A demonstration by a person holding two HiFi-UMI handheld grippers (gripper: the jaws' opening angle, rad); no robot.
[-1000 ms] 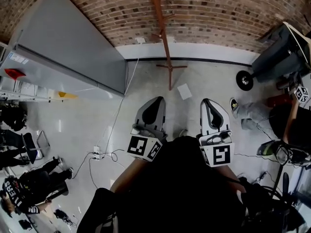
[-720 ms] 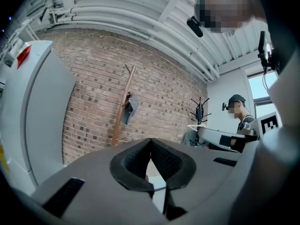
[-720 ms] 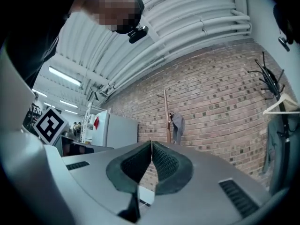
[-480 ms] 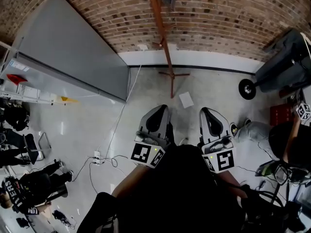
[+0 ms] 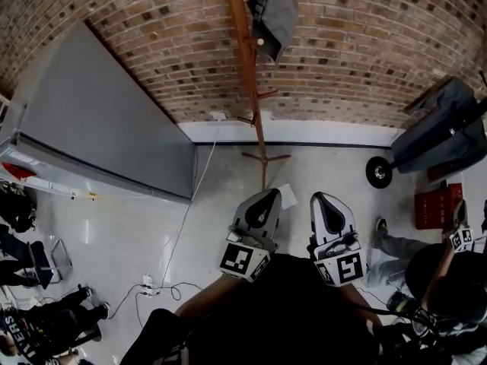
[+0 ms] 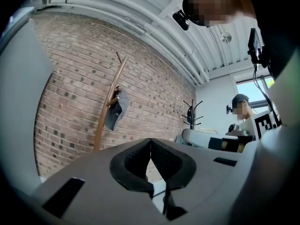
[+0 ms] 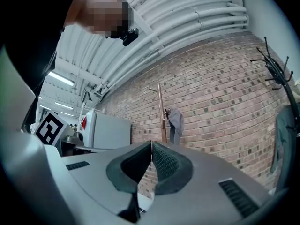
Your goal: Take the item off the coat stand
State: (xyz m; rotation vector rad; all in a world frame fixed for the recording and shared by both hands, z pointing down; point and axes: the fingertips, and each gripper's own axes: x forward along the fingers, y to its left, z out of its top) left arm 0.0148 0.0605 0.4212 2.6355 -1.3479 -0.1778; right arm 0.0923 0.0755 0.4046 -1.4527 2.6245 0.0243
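Observation:
A wooden coat stand [image 5: 249, 67] rises against the brick wall, and a grey cap [image 5: 272, 10] hangs on a peg near its top. My left gripper [image 5: 268, 196] and right gripper [image 5: 319, 198] are held side by side in front of me, well short of the stand. Both are shut with nothing between the pads. In the left gripper view the stand [image 6: 104, 118] and the cap [image 6: 115, 114] lie far off, up and left of the shut tips [image 6: 150, 139]. The right gripper view has the cap [image 7: 176, 123] beyond its shut tips [image 7: 151, 143].
A tall grey cabinet [image 5: 106, 120] stands at the left wall. A dark bag on wheels [image 5: 441, 128] and a red crate [image 5: 437, 204] sit at the right. Cables [image 5: 163, 280] and a paper sheet [image 5: 288, 193] lie on the floor. People stand at both sides.
The head view has tilted up, so the cap at the top of the stand has come into sight. Both grippers have shifted slightly forward toward the stand and stayed shut.

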